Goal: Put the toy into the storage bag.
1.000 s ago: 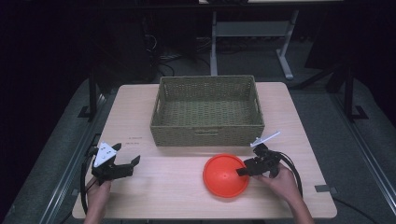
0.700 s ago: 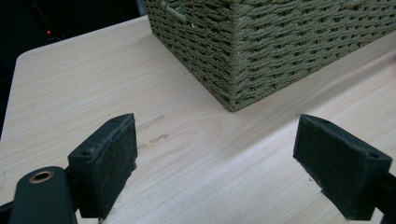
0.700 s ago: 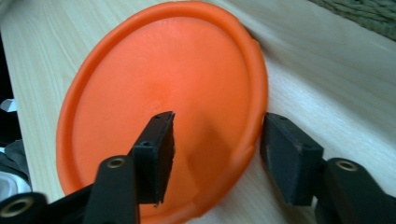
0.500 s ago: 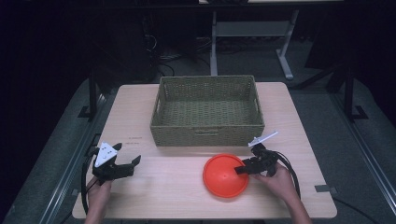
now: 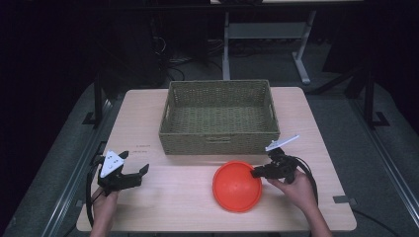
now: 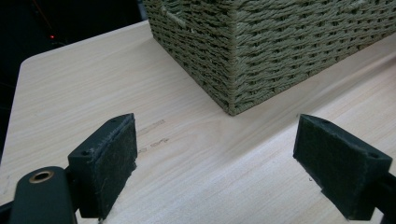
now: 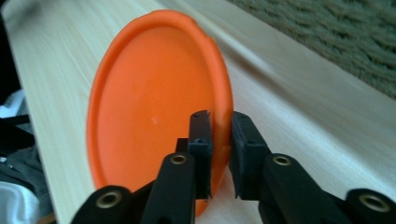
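Observation:
An orange plate lies on the wooden table, just in front of the woven basket. My right gripper reaches in from the plate's right side. In the right gripper view its jaws have just been closing, and they now pinch the rim of the plate between the pads, so the right gripper is shut on it. My left gripper rests near the table's front left corner. In the left gripper view the left gripper is open wide with bare wood between its jaws.
The basket has nothing visible inside and spans the middle back of the table; its near corner stands close ahead of the left jaws. Bare tabletop lies between the two grippers. A metal frame stands on the dark floor beyond the table.
The right gripper's jaws have closed onto the orange plate's right rim. The right hand shifted only slightly. The left gripper has stayed where it was, open.

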### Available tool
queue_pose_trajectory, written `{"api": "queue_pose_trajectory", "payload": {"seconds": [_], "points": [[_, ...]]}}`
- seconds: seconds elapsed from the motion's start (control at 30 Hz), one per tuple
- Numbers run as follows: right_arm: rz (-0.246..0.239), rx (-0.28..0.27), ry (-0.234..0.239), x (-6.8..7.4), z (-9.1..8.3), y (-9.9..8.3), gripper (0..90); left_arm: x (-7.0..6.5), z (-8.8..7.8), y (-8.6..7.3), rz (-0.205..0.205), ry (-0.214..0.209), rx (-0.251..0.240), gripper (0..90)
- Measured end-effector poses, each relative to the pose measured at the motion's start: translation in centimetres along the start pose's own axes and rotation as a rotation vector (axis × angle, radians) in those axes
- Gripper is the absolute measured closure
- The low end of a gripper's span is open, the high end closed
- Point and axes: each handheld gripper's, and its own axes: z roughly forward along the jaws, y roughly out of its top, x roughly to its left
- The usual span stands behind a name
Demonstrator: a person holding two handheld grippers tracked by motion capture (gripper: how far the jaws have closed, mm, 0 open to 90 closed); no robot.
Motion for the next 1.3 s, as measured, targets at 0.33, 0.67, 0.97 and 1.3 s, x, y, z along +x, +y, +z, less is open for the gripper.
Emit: {"api": "queue_pose_trajectory", "payload": {"seconds": [0.33,0.67,0.97,1.3], "points": [[-0.013,-0.031,0.031,1.0,-0.8,0.8,81.9,0.0,0.0,0.0,0.004,-0.001,0.001,13.0],[0.014,-0.092,0.074,1.2,-2.6,0.7,82.1,-0.1,0.1,0.0,0.003,-0.002,-0.001,13.0],[-0.014,-0.122,0.056,2.2,-5.0,1.6,82.2,-0.2,0.2,0.0,0.010,-0.003,0.000,13.0],[-0.026,-0.144,0.047,2.7,-6.9,2.7,82.2,-0.2,0.1,-0.1,0.018,-0.002,0.003,13.0]]}}
